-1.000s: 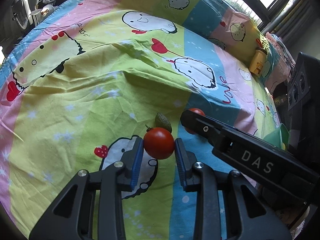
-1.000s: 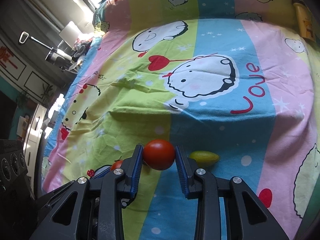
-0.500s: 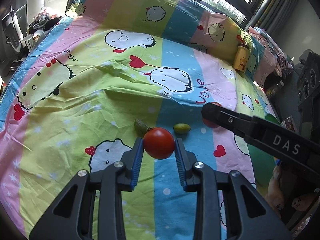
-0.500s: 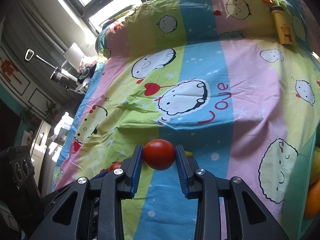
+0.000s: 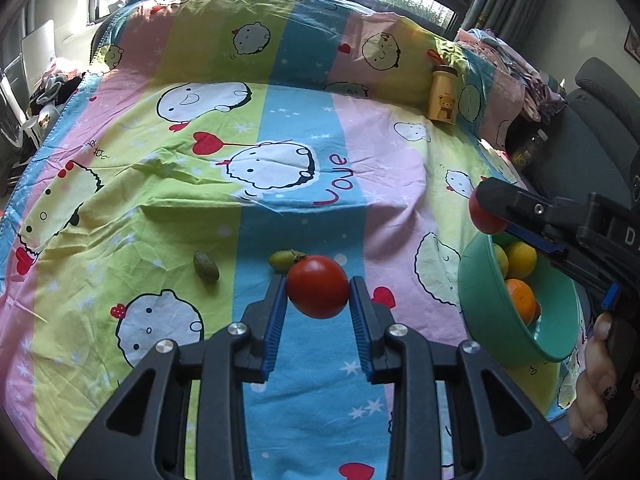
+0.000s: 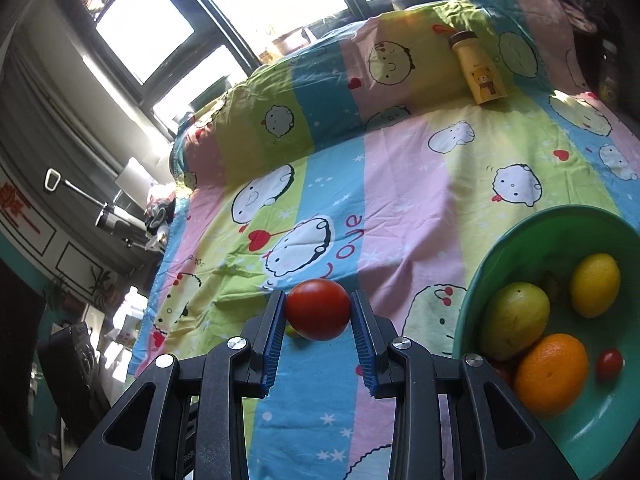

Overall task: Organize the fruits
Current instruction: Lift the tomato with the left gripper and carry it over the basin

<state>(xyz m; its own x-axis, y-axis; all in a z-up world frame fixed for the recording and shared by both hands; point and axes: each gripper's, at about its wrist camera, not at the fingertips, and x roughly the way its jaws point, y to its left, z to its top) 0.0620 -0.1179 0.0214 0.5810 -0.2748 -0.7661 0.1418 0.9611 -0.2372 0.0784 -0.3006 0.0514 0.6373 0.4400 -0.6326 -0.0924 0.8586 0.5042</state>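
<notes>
Red and glossy, a round tomato (image 5: 317, 286) sits pinched between the blue pads of the left hand-held gripper (image 5: 318, 292), raised above the bed sheet (image 5: 280, 220). The right hand-held gripper (image 6: 319, 312) clamps a second red tomato (image 6: 318, 309) the same way, just beside the teal bowl (image 6: 520, 236). That bowl holds a lemon (image 6: 595, 290), a yellow-green mango (image 6: 514, 320), an orange (image 6: 550, 374) and a cherry tomato (image 6: 609, 364). Two small green fruits (image 5: 206, 266) lie loose on the sheet. "Love" (image 5: 334, 180) is printed in red on the blue stripe, and a yellow bottle with a bear picture (image 5: 442, 96) stands by the pillows
</notes>
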